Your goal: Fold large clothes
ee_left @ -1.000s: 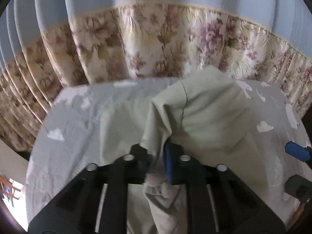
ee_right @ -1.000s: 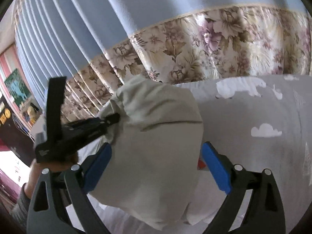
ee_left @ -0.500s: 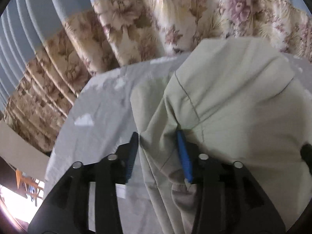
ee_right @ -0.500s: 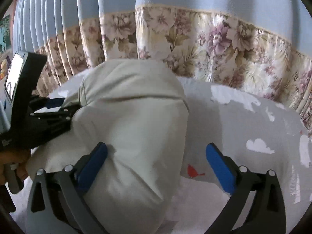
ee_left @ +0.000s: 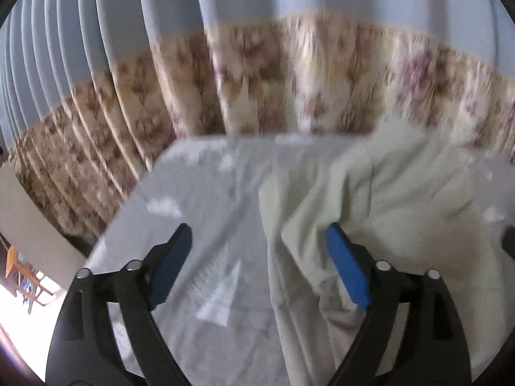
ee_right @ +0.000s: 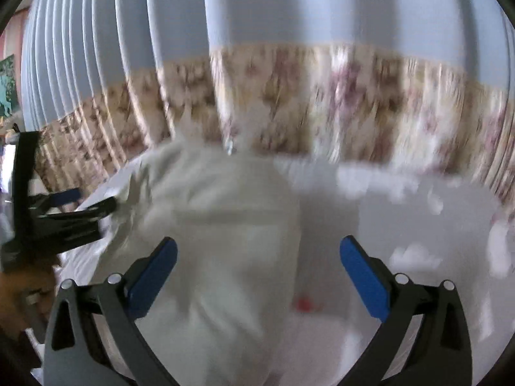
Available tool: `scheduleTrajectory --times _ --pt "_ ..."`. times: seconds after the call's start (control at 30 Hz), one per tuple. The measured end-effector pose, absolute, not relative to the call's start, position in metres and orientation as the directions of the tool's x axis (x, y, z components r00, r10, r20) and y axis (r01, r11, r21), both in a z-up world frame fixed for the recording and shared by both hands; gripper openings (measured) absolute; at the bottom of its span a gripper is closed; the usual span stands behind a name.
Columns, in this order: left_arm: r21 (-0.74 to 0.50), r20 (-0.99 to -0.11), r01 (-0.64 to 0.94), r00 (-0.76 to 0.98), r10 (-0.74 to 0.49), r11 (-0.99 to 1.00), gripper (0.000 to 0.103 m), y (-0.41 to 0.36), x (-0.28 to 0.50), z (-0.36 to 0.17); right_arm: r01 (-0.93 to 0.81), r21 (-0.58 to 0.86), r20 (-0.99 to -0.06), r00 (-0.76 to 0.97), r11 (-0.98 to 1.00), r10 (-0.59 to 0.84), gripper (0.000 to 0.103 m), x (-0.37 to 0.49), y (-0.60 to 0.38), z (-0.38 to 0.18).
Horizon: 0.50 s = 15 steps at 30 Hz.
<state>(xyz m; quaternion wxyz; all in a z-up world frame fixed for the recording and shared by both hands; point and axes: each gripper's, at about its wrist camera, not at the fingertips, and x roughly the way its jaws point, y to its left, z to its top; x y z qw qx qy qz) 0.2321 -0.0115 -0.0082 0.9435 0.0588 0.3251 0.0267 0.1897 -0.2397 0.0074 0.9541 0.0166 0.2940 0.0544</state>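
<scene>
In the left wrist view, the left gripper point(ee_left: 259, 257) has its blue-padded fingers point(ee_left: 346, 267) spread wide apart with nothing clamped between them. The pale green fabric garment point(ee_left: 386, 193) lies in a rumpled heap on the grey cloud-print sheet covering the worktop point(ee_left: 199, 193), to the right of the gap between the fingers and running under the right-hand finger; its lower edge is cut off by the frame. Behind hangs a blue pleated curtain with a floral lower band point(ee_left: 289, 80), smeared by motion blur. In the right wrist view, the right gripper point(ee_right: 257, 270) also has its fingers point(ee_right: 363, 276) wide apart and empty, with the garment point(ee_right: 225, 225) bulging up between and below them, nearer the left finger. The left gripper point(ee_right: 83, 206) shows at the left edge, touching the garment's bunched corner; blur makes its fingers hard to read there. A small red mark point(ee_right: 304, 304) on the sheet point(ee_right: 418, 225) sits just beside the garment, too blurred to identify.
</scene>
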Motion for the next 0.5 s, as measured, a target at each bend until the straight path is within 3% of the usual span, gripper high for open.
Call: scheduleTrajectory --times 0.17,0.5 --pt "0.158 -0.585 0.029 0.808 0.07 0.987 0.097 -0.039 0.258 0.023 -0.034 0.011 -0.556 0.83 0.999 0.035 0.101 0.246 -0.25 0.022" --pt "0.239 -0.696 0.028 0.701 0.152 0.971 0.098 -0.055 0.329 -0.063 0.004 -0.029 -0.681 0.732 1.0 -0.023 0.101 0.317 -0.244 -0.039"
